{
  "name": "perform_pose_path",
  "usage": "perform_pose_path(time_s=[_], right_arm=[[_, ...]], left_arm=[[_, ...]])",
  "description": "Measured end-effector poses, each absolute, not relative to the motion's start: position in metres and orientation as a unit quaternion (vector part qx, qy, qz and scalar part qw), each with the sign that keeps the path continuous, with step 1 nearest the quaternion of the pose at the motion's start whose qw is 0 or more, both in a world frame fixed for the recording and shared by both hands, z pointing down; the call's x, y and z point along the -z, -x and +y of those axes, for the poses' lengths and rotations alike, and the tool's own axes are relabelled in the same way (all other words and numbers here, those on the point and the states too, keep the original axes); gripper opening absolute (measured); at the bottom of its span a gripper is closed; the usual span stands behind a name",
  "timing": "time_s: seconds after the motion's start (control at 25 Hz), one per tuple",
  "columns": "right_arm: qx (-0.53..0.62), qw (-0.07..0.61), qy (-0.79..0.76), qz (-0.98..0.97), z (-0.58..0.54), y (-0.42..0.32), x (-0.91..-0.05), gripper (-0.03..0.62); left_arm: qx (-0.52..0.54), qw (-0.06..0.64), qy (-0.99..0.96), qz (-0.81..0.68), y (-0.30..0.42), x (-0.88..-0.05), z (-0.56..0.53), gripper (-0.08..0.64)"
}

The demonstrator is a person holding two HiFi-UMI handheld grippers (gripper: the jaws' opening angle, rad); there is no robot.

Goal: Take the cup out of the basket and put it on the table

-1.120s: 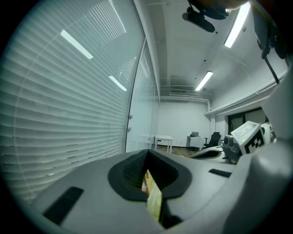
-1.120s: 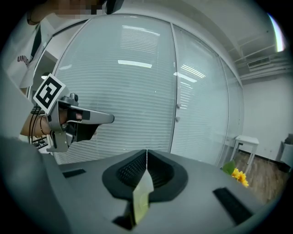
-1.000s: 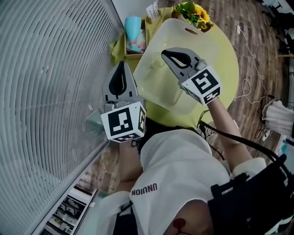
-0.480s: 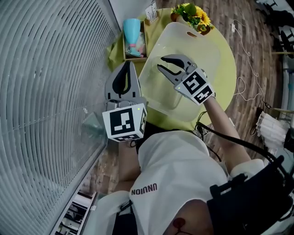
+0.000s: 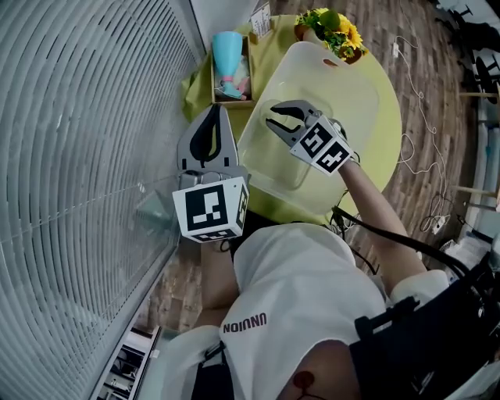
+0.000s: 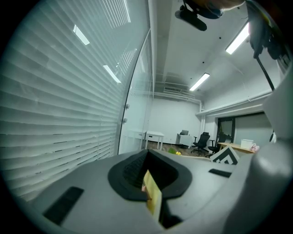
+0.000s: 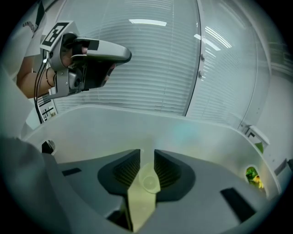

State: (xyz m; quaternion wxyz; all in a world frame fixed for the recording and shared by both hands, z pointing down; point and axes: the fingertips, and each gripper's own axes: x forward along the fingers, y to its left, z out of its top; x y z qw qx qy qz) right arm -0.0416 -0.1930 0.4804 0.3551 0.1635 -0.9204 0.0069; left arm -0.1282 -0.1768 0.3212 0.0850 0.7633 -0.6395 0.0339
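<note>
A round yellow-green surface [image 5: 199,86] carries a big translucent white basket [image 5: 344,78], a small wooden box [image 5: 213,76] holding a tall light-blue vessel [image 5: 226,47], and a pot of sunflowers [image 5: 336,23] at the far edge. The right gripper [image 5: 280,123] reaches down inside the basket with its jaws slightly apart. The small pale cup [image 7: 149,180] shows in the gap between them, low in the basket. The left gripper [image 5: 209,117] hangs beside the basket, jaws closed and empty.
</note>
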Motion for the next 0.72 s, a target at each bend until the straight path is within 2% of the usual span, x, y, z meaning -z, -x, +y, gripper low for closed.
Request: perform_pose_path(time_s=[0.72], right_arm=[[-0.021, 0.423, -0.121, -0.898, -0.187, 0.041, -0.530, 0.106]], left_arm=[[-0.035, 0.097, -0.769, -0.630, 0.127, -0.325, -0.185, 0.012]])
